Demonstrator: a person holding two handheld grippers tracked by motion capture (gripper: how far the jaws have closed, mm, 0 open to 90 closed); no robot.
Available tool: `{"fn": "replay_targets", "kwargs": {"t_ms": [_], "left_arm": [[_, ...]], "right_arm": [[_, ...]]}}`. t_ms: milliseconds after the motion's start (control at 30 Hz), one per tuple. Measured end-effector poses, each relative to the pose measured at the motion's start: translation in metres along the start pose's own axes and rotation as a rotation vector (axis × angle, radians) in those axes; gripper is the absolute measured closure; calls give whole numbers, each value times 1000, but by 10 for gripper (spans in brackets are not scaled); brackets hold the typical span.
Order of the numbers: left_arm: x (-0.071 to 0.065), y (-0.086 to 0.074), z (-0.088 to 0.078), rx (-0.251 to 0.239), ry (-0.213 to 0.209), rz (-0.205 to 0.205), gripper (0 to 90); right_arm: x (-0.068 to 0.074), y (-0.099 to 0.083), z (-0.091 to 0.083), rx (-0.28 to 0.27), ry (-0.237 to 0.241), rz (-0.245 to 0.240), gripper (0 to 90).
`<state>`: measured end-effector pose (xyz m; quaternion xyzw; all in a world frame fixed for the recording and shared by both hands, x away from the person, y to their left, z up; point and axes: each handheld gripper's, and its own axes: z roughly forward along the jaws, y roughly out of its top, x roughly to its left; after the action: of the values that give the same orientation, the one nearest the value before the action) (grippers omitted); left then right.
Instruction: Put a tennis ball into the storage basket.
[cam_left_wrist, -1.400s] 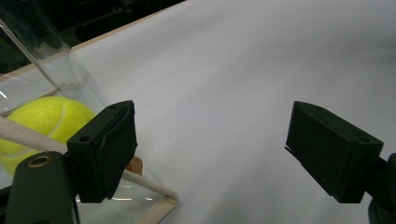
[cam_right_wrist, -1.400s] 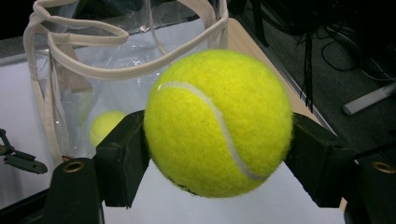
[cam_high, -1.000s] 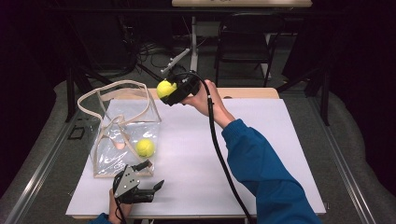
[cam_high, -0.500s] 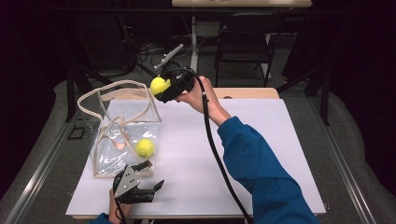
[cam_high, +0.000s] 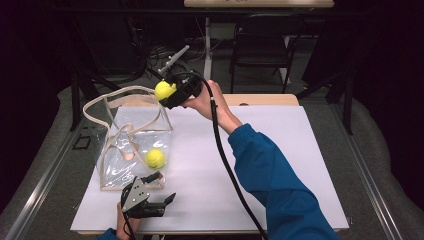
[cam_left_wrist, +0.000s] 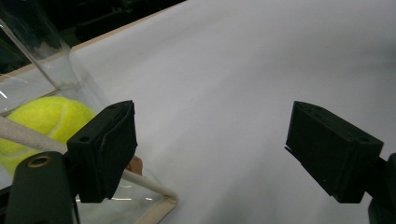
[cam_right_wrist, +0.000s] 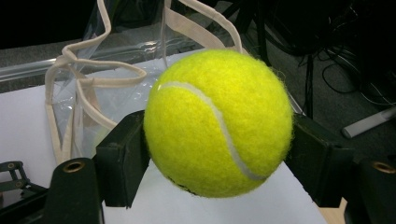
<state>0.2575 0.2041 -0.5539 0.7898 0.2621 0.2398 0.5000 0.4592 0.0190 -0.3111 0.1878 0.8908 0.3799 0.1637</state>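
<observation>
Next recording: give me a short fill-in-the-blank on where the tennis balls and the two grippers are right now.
1. The right gripper is shut on a ____ tennis ball.
2. A second ball lies inside the clear ____.
3. The left gripper has its jaws ____, with nothing between them.
4. The held ball is raised above the bag's far ____.

Missing words: yellow; bag; open; corner
</observation>
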Motion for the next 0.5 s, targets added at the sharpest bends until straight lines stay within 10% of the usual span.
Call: {"fn": "replay_targets", "kwargs": {"t_ms": [500], "left_arm": [[0, 0, 0, -2, 0, -1, 159]], "right_arm": [[6, 10, 7, -1, 10, -14, 265]]}}
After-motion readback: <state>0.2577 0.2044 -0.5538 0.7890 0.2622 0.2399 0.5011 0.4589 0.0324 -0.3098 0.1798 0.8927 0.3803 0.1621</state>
